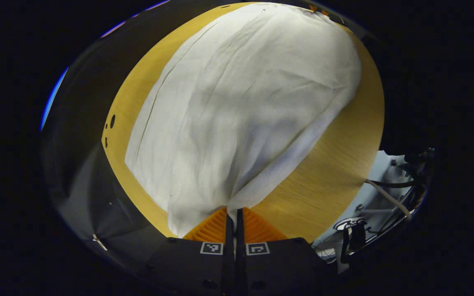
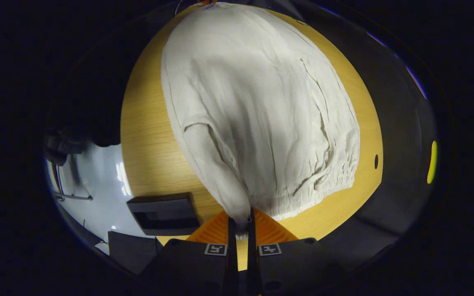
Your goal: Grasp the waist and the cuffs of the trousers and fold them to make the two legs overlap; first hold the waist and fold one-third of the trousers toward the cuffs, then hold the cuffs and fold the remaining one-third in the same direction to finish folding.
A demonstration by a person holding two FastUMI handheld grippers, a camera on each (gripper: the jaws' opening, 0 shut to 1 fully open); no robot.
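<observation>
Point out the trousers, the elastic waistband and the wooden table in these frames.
trousers [image 1: 237,107]: left gripper view, middle of the white fabric.
elastic waistband [image 2: 335,181]: right gripper view, gathered edge of the trousers.
wooden table [image 1: 327,176]: left gripper view, bare wood right of the cloth.

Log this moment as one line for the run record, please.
stage: lifting trousers off table | left gripper: shut on trousers | right gripper: shut on trousers, near elastic waist | fold: not yet laid
</observation>
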